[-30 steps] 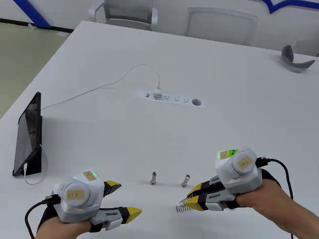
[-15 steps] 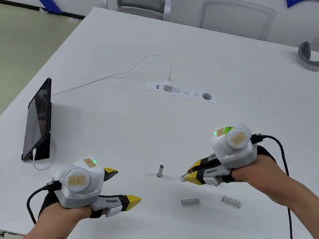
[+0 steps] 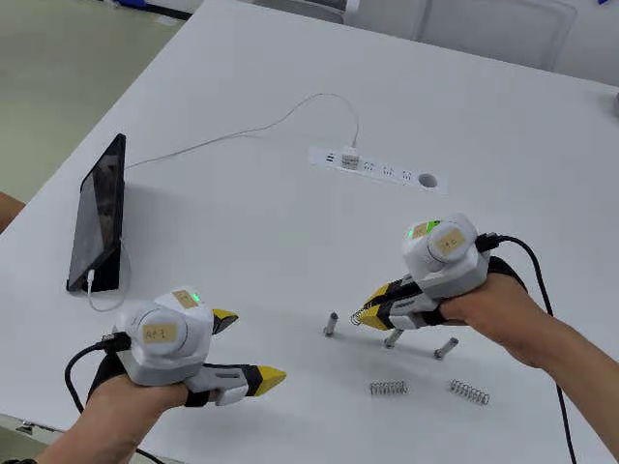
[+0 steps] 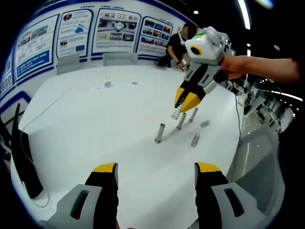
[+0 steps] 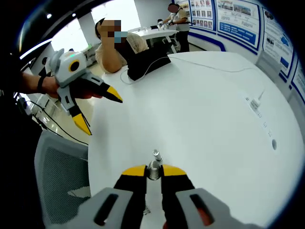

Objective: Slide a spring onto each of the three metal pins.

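Three short metal pins stand on the white table: one (image 3: 331,324), a second (image 3: 392,338) and a third (image 3: 446,348). My right gripper (image 3: 372,311) is shut on a small spring (image 3: 358,314), held low between the first two pins. In the right gripper view the spring (image 5: 152,168) sits in the shut jaws with a pin top (image 5: 155,153) just beyond. Two more springs (image 3: 388,388) (image 3: 469,391) lie nearer me. My left gripper (image 3: 250,348) hovers open at the lower left, holding nothing. Its own view shows the pins (image 4: 159,133) and the right gripper (image 4: 188,100).
A tablet (image 3: 97,217) stands propped near the table's left edge. A white power strip (image 3: 377,167) with a cable (image 3: 242,135) lies further back. The table's front edge runs close under the left gripper. A seated person (image 5: 125,45) is at the table's far side.
My right gripper has carried the spring off the table surface and over to the pins. The left gripper has stayed open in much the same place. The head camera tilted down.
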`<action>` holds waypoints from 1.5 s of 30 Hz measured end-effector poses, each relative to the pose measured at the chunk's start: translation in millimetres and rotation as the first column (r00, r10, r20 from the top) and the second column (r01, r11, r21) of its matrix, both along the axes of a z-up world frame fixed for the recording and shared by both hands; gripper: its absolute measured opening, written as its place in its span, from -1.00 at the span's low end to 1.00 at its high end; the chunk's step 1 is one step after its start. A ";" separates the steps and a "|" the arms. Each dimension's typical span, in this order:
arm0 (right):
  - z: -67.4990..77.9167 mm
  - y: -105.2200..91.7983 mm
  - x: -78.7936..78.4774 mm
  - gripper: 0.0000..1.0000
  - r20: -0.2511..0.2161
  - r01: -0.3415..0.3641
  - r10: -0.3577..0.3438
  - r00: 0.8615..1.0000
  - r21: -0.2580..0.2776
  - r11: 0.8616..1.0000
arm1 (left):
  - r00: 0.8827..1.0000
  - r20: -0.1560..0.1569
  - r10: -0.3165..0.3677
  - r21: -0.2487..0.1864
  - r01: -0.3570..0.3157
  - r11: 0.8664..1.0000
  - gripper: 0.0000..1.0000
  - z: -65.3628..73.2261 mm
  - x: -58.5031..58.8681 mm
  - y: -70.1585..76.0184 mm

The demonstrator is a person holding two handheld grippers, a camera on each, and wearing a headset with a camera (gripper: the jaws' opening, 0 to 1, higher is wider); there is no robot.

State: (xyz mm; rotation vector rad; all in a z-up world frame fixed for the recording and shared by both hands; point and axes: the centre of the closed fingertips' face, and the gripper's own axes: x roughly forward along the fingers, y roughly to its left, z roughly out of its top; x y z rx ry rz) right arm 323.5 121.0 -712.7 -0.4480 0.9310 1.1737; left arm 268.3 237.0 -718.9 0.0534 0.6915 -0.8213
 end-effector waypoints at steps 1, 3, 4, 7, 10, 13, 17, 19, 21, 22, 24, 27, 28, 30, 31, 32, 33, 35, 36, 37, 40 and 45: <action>-0.5 1.0 0.7 -0.75 0.000 -0.004 0.004 1.000 -0.002 1.000 | 1.000 -0.001 0.002 0.000 -0.002 1.000 0.33 0.0 -0.1 0.6; -2.1 3.0 2.3 -0.75 -0.003 -0.009 0.009 1.000 -0.005 1.000 | 1.000 -0.004 0.003 -0.002 -0.003 1.000 0.33 -0.2 -0.9 1.3; -3.3 4.3 3.1 -0.75 -0.005 -0.011 0.011 1.000 -0.007 1.000 | 1.000 -0.006 0.005 -0.004 -0.005 1.000 0.33 -0.5 -1.3 1.7; -6.3 7.1 5.3 -0.75 -0.006 -0.020 0.020 1.000 -0.013 1.000 | 1.000 -0.012 0.003 -0.004 -0.003 1.000 0.33 -2.4 -3.0 2.4; -7.6 11.1 6.6 -0.75 -0.009 -0.028 0.027 1.000 -0.013 1.000 | 1.000 -0.016 0.005 -0.004 -0.005 1.000 0.33 -2.8 -4.9 3.3; -8.9 14.8 8.7 -0.75 -0.008 -0.036 0.036 0.999 -0.013 0.999 | 1.000 -0.023 0.007 -0.006 -0.007 1.000 0.33 -3.0 -6.7 4.0; -11.1 18.9 9.9 -0.75 -0.011 -0.046 0.045 0.999 -0.018 0.999 | 1.000 -0.023 0.006 -0.012 -0.006 1.000 0.34 -1.9 -7.7 4.7; -13.4 20.2 10.5 -0.75 -0.016 -0.046 0.045 0.999 -0.021 0.999 | 1.000 -0.025 0.009 -0.015 -0.009 1.000 0.34 -2.3 -7.5 5.8; -16.5 21.4 9.5 -0.75 -0.025 -0.052 0.051 0.998 -0.029 0.998 | 0.999 -0.032 0.017 -0.014 -0.017 1.000 0.33 -4.5 -7.5 8.3; -17.1 21.8 9.1 -0.75 -0.025 -0.054 0.053 0.998 -0.031 0.998 | 0.999 -0.033 0.018 -0.014 -0.019 1.000 0.33 -5.0 -7.8 8.9; -18.2 22.7 8.1 -0.75 -0.027 -0.059 0.059 0.998 -0.033 0.998 | 0.999 -0.036 0.020 -0.016 -0.020 1.000 0.33 -5.5 -8.6 9.2; -20.7 23.3 8.5 -0.75 -0.025 -0.066 0.065 0.998 -0.040 0.997 | 0.999 -0.038 0.018 -0.014 -0.019 1.000 0.33 -6.1 -10.5 8.9; -21.4 23.5 8.6 -0.75 -0.026 -0.068 0.066 0.997 -0.043 0.997 | 0.999 -0.039 0.018 -0.014 -0.018 1.000 0.33 -6.2 -11.1 8.9; -22.2 24.5 8.5 -0.75 -0.021 -0.074 0.073 0.997 -0.049 0.996 | 0.999 -0.042 0.018 -0.014 -0.018 1.000 0.32 -7.3 -11.7 9.0; -22.6 25.3 8.0 -0.75 -0.022 -0.078 0.077 0.997 -0.051 0.996 | 0.999 -0.043 0.018 -0.014 -0.019 1.000 0.32 -7.7 -11.8 9.1; -22.1 26.4 8.2 -0.75 -0.019 -0.081 0.080 0.997 -0.049 0.996 | 0.999 -0.044 0.018 -0.014 -0.019 1.000 0.32 -8.1 -12.1 9.1; -21.9 27.5 8.7 -0.75 -0.020 -0.080 0.079 0.997 -0.047 0.996 | 0.999 -0.046 0.018 -0.015 -0.019 1.000 0.32 -8.3 -12.3 8.9; -22.0 29.7 9.2 -0.75 -0.016 -0.085 0.085 0.996 -0.048 0.995 | 0.999 -0.049 0.019 -0.020 -0.020 1.000 0.32 -8.4 -12.6 7.7; -22.1 30.5 9.6 -0.75 -0.013 -0.087 0.086 0.996 -0.048 0.995 | 0.999 -0.050 0.019 -0.021 -0.020 1.000 0.32 -8.6 -12.8 7.2; -21.8 31.9 9.5 -0.75 -0.012 -0.089 0.089 0.996 -0.047 0.995 | 0.999 -0.050 0.017 -0.020 -0.018 1.000 0.32 -9.0 -13.1 6.4; -28.0 30.7 8.5 -0.75 -0.003 -0.117 0.118 0.993 -0.082 0.990 | 0.999 -0.050 0.013 -0.021 -0.014 1.000 0.31 -9.1 -13.7 4.2; -33.1 32.1 6.8 -0.75 0.013 -0.150 0.152 0.988 -0.103 0.983 | 0.999 -0.049 0.016 -0.020 -0.017 1.000 0.31 -9.4 -13.2 4.9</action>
